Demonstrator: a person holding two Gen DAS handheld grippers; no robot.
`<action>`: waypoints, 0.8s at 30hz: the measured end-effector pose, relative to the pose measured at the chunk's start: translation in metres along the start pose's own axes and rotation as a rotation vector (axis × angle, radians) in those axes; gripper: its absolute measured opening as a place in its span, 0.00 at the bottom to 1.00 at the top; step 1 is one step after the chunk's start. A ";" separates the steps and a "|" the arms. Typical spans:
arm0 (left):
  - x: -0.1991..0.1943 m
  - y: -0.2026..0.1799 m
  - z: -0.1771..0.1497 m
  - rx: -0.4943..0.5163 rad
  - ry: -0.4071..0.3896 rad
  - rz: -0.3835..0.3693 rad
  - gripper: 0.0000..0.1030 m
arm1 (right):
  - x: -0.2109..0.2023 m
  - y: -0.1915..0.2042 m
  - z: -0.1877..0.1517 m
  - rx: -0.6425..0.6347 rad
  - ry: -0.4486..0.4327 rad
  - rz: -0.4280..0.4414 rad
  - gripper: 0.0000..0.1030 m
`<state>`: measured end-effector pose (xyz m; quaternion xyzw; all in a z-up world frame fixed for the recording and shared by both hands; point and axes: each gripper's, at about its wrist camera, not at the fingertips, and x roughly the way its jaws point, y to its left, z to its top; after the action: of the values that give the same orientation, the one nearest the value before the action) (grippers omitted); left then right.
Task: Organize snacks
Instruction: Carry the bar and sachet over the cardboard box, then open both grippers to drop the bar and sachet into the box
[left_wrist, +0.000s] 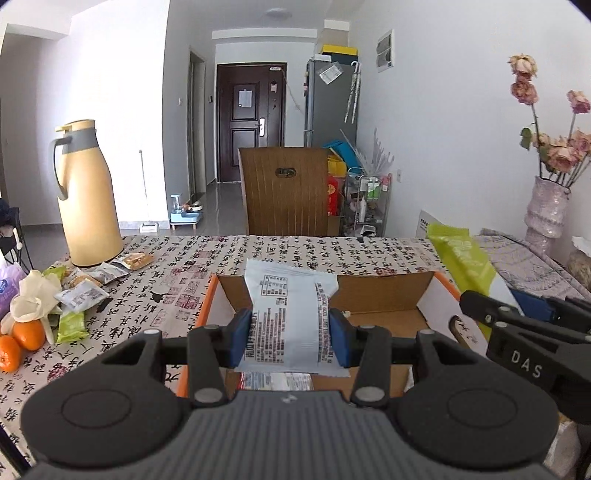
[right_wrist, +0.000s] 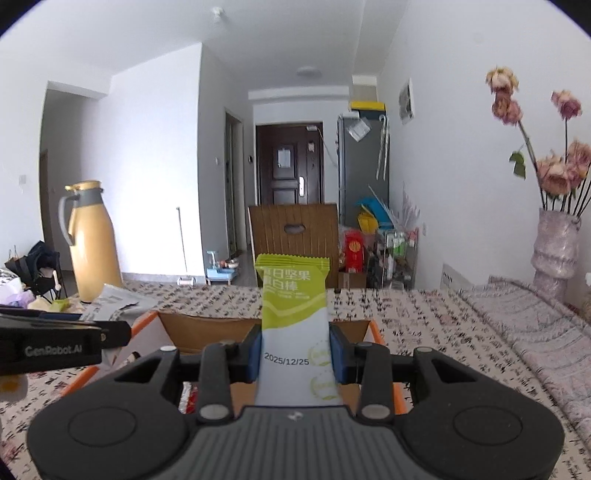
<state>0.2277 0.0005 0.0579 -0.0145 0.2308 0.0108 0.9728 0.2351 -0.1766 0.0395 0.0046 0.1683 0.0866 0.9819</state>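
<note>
Two grippers, each clamped on one packet. My left gripper has its blue pads pressed on both sides of a pale grey snack packet printed with small red and black text, held above the open cardboard box with the orange rim. My right gripper squeezes one green-and-white nut bar between its pads, date stamp facing me, also over the box; in the left wrist view that same bar sticks up at the right edge, green end uppermost.

One box, and inside it, at the near edge under my left packet, I can make out at least one wrapper lying flat; I cannot count more than that.

On the patterned tablecloth to the left sits a loose pile of snacks: I count roughly five small packets plus two green bars, though some overlap. Two oranges lie just beside the pile, with one pale crumpled glove touching them.

One yellow thermos jug stands behind the pile, and one vase of dried roses stands at the far right
</note>
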 end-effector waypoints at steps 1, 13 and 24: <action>0.005 0.001 0.000 -0.004 0.003 0.001 0.44 | 0.006 0.000 -0.001 0.005 0.008 0.000 0.35; 0.047 0.014 -0.021 -0.021 0.082 -0.010 0.45 | 0.045 -0.009 -0.029 0.025 0.103 -0.004 0.36; 0.030 0.014 -0.021 -0.030 0.001 0.017 0.97 | 0.037 -0.020 -0.027 0.066 0.076 -0.041 0.92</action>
<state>0.2445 0.0139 0.0254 -0.0269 0.2310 0.0225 0.9723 0.2641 -0.1903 0.0009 0.0301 0.2082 0.0612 0.9757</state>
